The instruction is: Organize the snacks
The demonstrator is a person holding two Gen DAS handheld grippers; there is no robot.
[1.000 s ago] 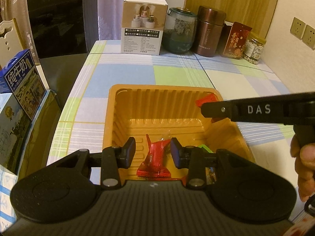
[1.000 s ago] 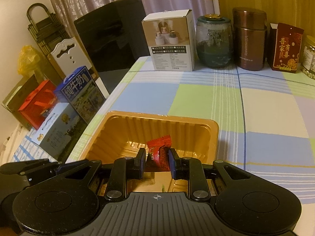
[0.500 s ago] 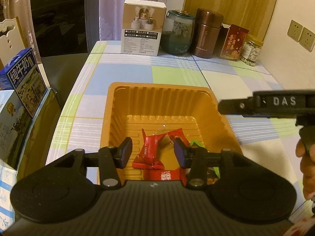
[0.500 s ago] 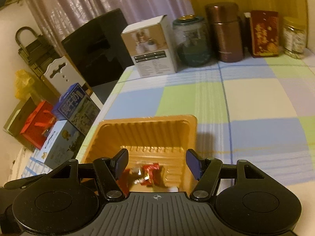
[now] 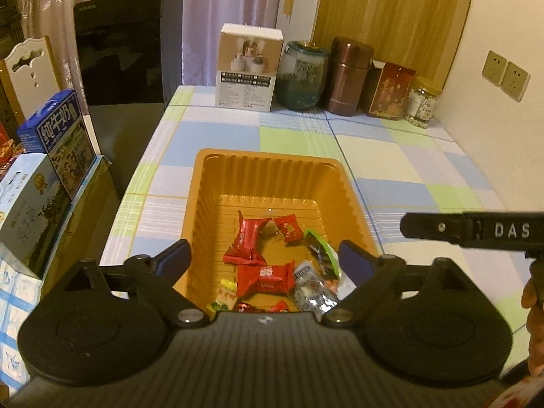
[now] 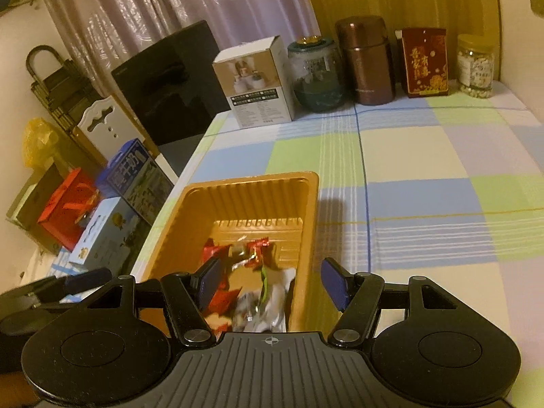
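We saw one ribbed orange tray (image 5: pixel 268 173) standing on the checked counter (image 5: pixel 401 156), with a heap of wrapped snacks (image 5: pixel 272 265) on its floor: at least four red, one green, one yellow, one silvery. Our left gripper (image 5: pixel 265 260) had just spread its fingers wide, nothing between them. Our right gripper (image 6: pixel 272 280) had its fingers parted above the tray, pinching nothing.

A glossy orange moulded-plastic tray (image 5: pixel 268 170) with ribbed walls sits on a smooth checked tablecloth (image 5: pixel 391 156). Inside lie shiny red foil-like candy wrappers (image 5: pixel 250 239) and a crinkled silvery packet (image 5: pixel 314 294). Behind stand a matt white cardboard box (image 5: pixel 250 68), a glass jar (image 5: pixel 301 74) and a polished brown metal flask (image 5: pixel 348 76).
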